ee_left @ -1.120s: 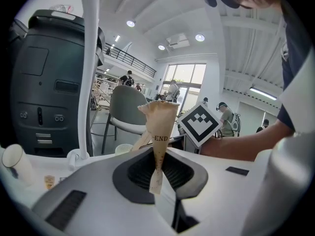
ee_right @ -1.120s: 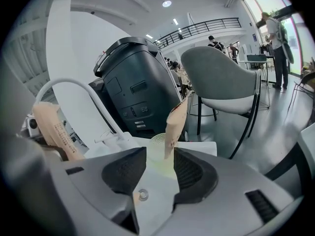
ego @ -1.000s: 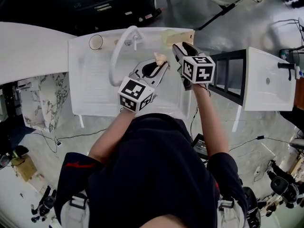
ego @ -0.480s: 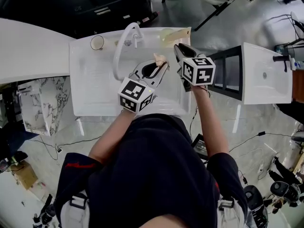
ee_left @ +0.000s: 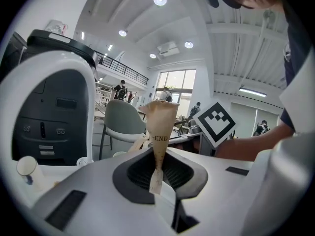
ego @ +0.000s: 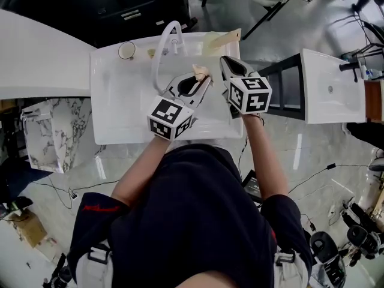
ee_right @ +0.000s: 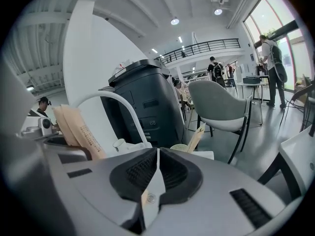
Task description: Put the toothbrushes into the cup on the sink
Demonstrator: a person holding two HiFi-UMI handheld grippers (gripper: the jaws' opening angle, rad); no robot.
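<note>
The cup (ego: 126, 50) is set at the sink's (ego: 114, 101) back-left corner. The paper-wrapped toothbrush (ee_left: 161, 124), judged light, thin and crushable, is pinched by its wrapper end in the left gripper (ego: 201, 81); a mid-handle hold would be steadier. The right gripper (ego: 228, 65) has just been closed on nothing.

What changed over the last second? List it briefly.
The right gripper has just been closing its jaws. They now meet, with nothing seen between them. Neither gripper has shifted much over the sink. The left gripper keeps its grip on the wrapped toothbrush, and the cup stays at the sink's back left corner.
</note>
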